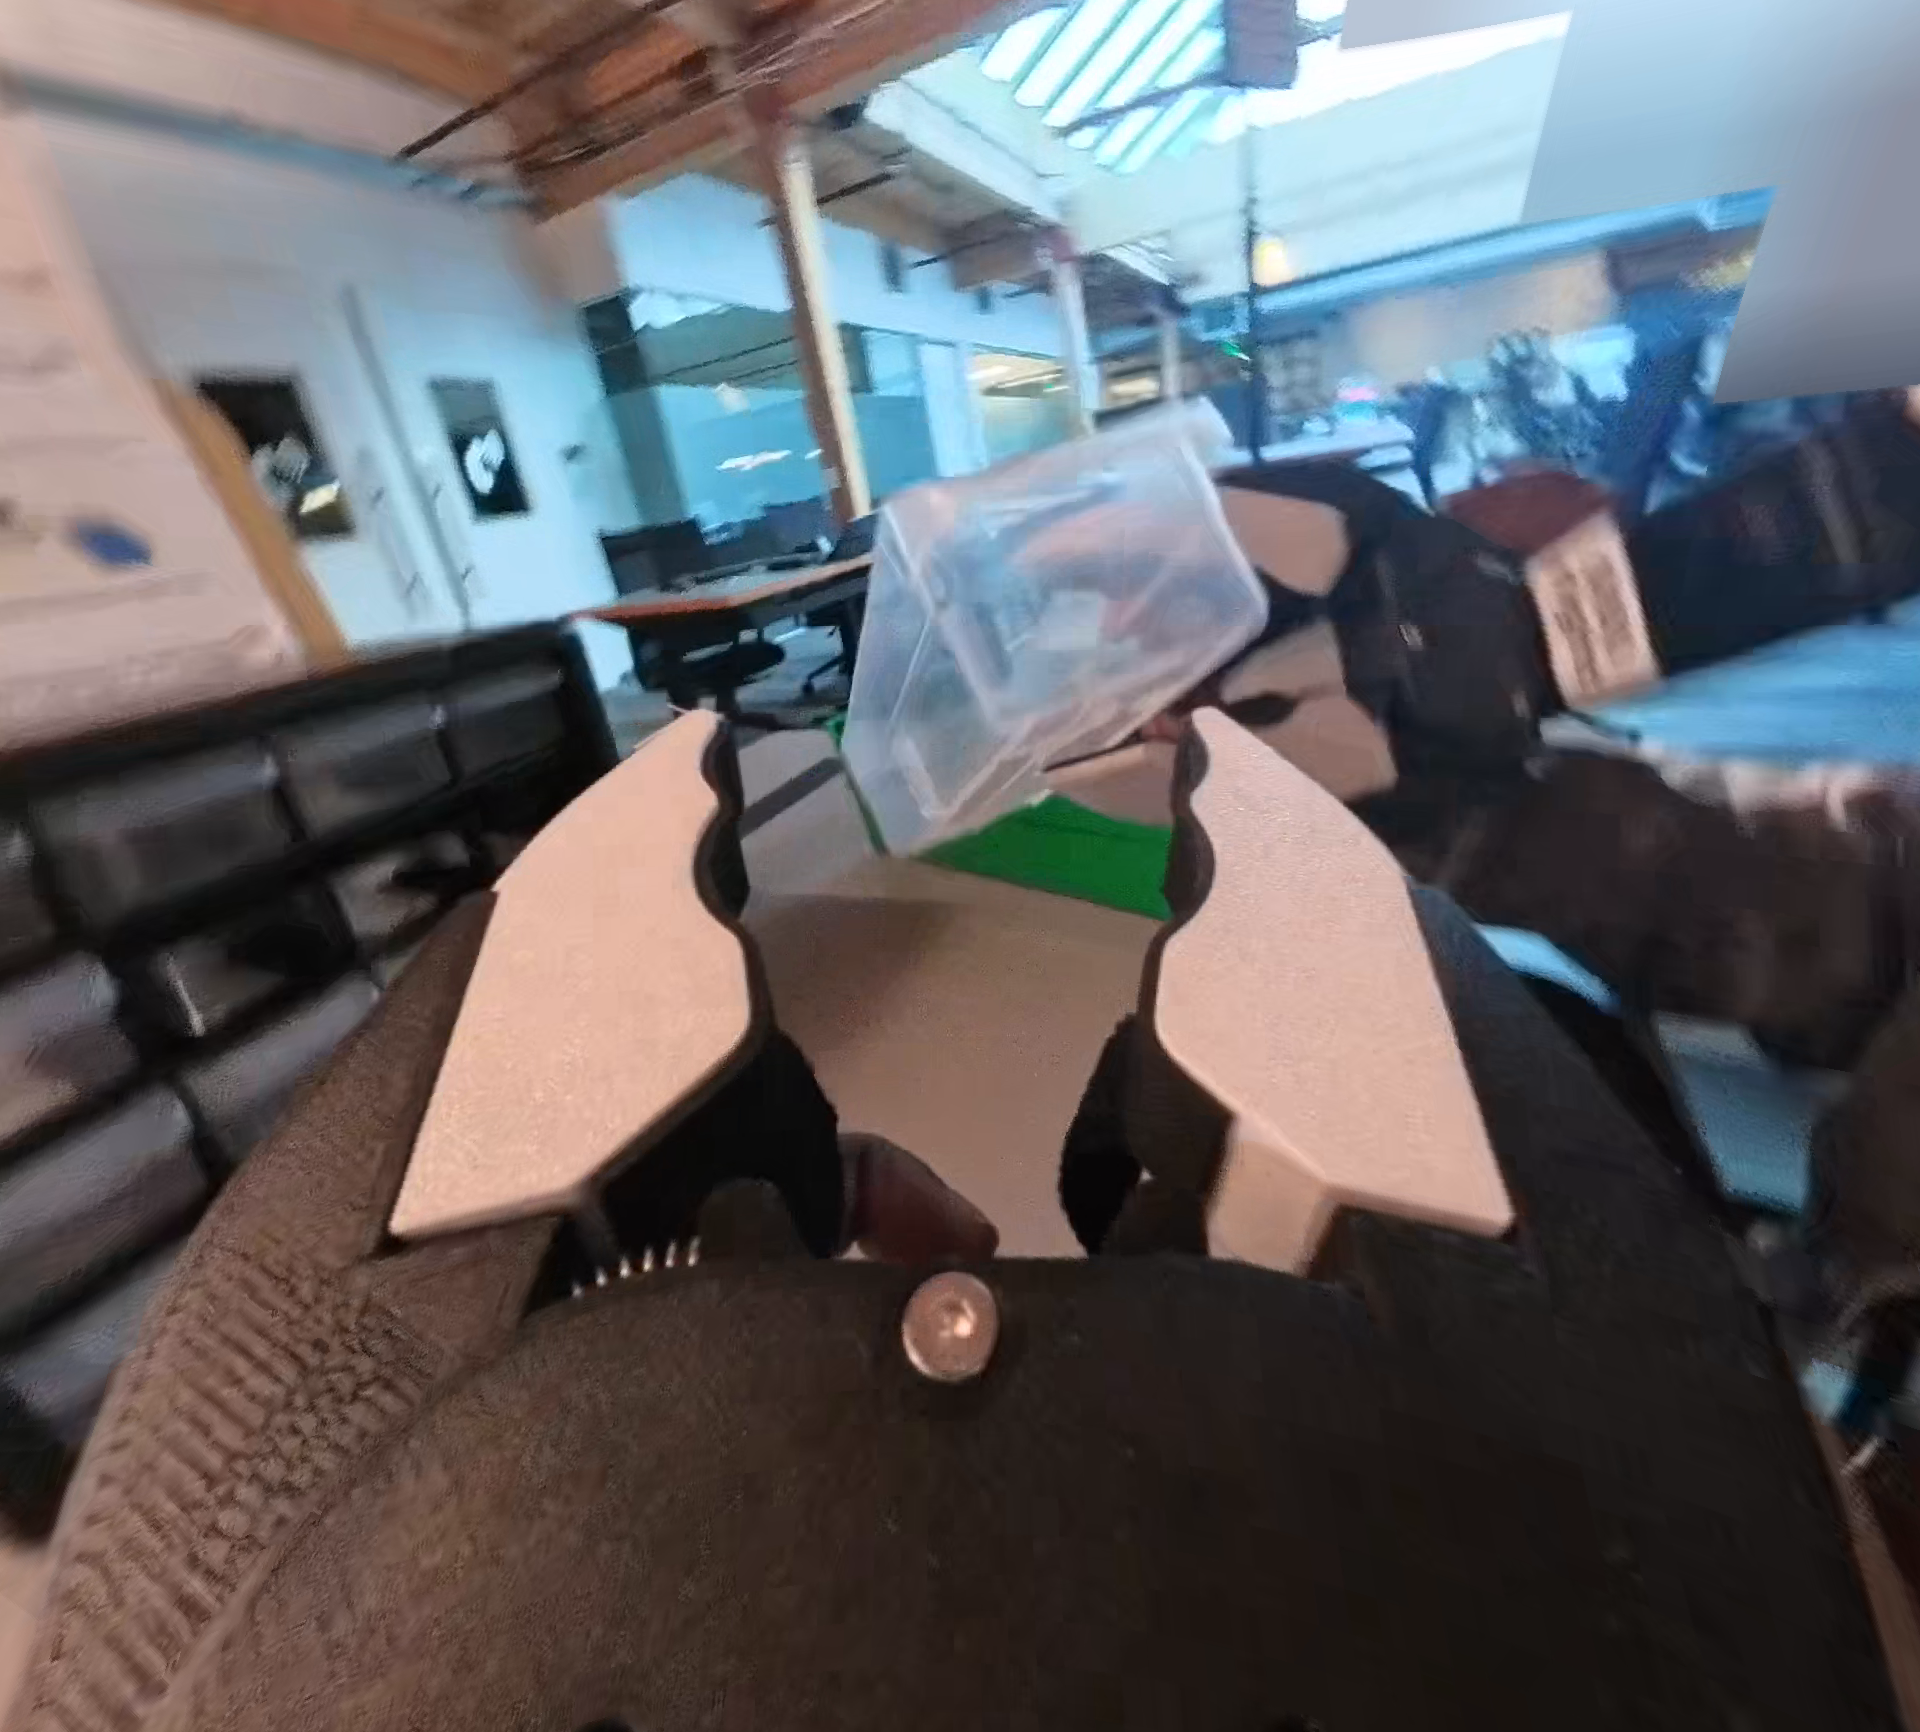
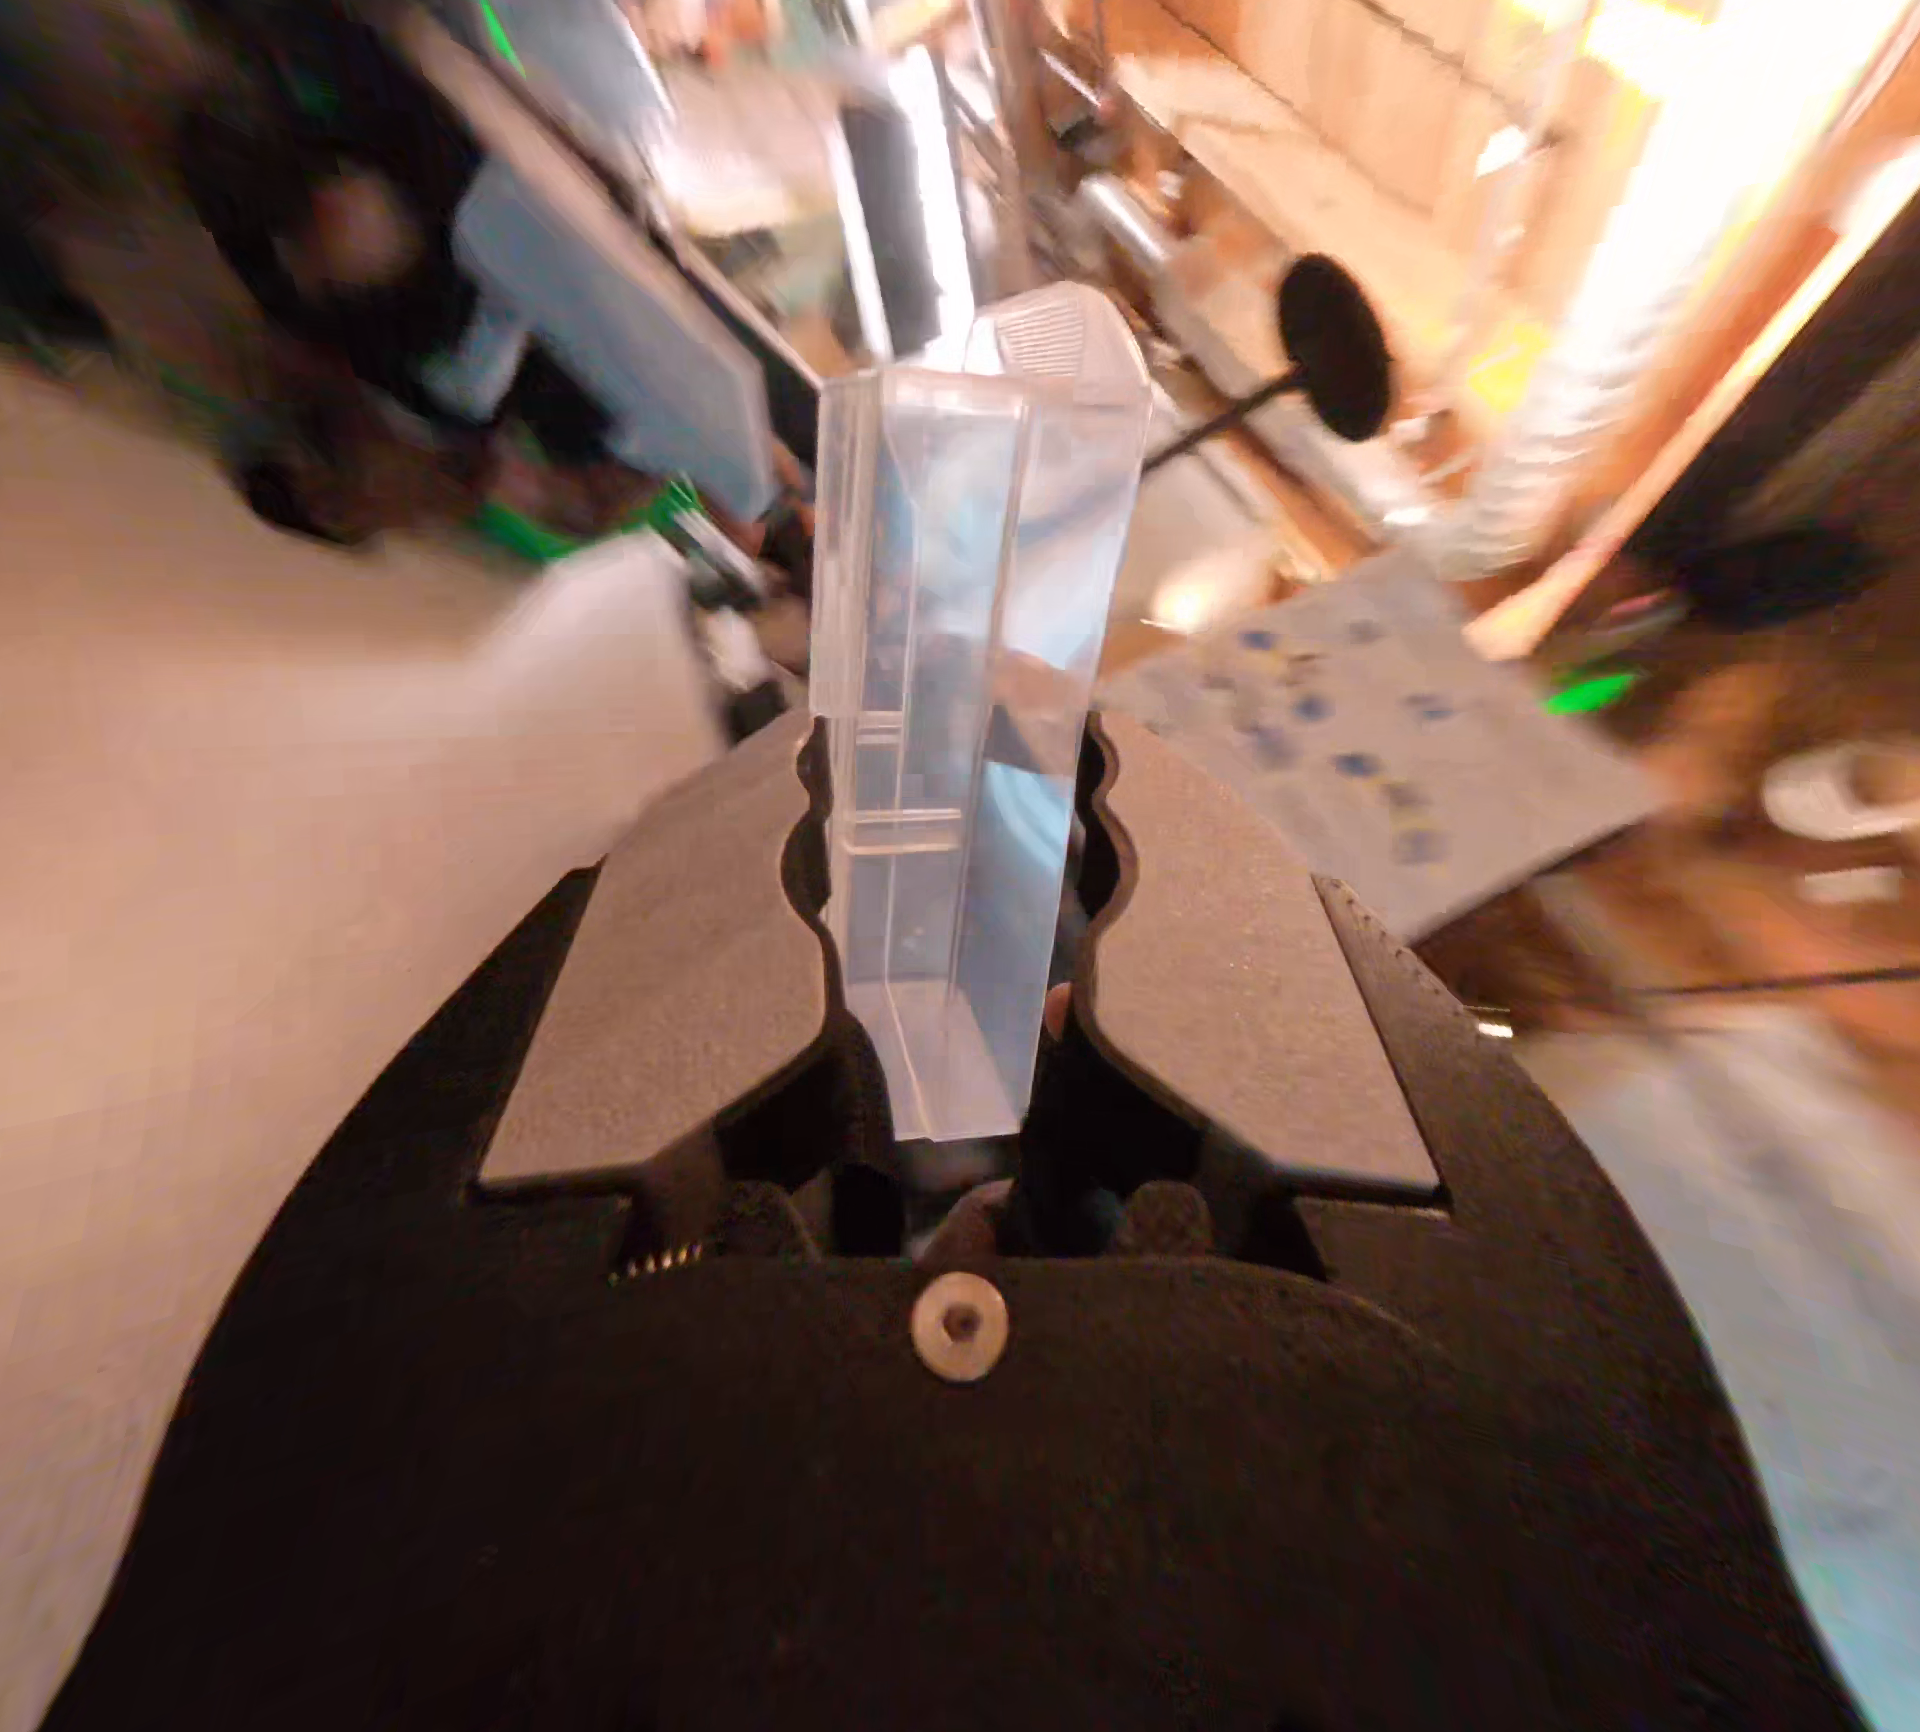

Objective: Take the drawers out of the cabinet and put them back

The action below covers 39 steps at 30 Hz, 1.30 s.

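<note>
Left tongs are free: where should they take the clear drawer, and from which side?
Take the clear drawer by its free end, coming from its lower left. The right tongs already clamp its other end across the thin walls. It hangs tilted in the air, so the left tongs, open below it, should span two opposite walls.

Clear drawer [image 1: 1049,633] beyond open hand-held gripper [image 1: 956,747]

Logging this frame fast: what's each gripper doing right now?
Left gripper: open, empty.
Right gripper: shut on the clear drawer, held in the air.
</note>
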Each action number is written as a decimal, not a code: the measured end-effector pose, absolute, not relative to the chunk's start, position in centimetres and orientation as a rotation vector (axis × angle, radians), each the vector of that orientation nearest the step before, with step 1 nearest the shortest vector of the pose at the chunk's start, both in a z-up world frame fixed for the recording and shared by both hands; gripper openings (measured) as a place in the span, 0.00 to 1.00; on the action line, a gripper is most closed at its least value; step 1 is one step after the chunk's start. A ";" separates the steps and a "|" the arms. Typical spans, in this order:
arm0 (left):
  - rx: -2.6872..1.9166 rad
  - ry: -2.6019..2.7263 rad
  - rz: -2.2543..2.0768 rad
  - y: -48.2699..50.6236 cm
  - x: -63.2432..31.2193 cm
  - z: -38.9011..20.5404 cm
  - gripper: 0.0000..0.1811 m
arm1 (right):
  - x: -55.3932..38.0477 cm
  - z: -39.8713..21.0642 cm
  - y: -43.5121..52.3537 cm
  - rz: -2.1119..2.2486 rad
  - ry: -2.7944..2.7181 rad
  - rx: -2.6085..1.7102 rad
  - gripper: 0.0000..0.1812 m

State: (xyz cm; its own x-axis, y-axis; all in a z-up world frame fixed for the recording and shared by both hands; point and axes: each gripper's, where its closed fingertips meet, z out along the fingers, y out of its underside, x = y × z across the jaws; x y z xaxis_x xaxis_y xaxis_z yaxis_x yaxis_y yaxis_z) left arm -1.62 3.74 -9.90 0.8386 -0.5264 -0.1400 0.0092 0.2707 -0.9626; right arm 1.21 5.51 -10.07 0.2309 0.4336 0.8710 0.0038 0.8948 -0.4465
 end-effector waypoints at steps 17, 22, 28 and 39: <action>-1.447 0.291 -0.291 6.2 -1.4 -11.0 0.36 | -0.4 -11.0 7.0 -0.194 -1.308 -0.143 0.25; -1.343 0.203 0.075 6.3 -5.0 -10.0 0.36 | -0.5 -10.0 7.5 0.136 -1.324 -0.357 0.28; -1.285 0.061 0.361 6.6 -8.3 -10.4 0.35 | -0.7 -5.2 18.8 0.734 -1.093 -1.174 0.15; -1.415 -0.127 0.406 11.2 -10.6 -12.9 0.35 | -11.5 -8.2 32.9 0.392 -1.348 -1.797 0.00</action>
State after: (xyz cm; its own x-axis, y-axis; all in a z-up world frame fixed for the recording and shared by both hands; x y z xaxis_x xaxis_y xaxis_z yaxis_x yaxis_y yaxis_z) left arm -10.57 11.18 -12.89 0.9247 0.3485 -0.1533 -0.1993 0.0998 -0.9749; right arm -11.46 32.92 -8.20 0.3742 0.8997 0.2247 0.6388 -0.0744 -0.7657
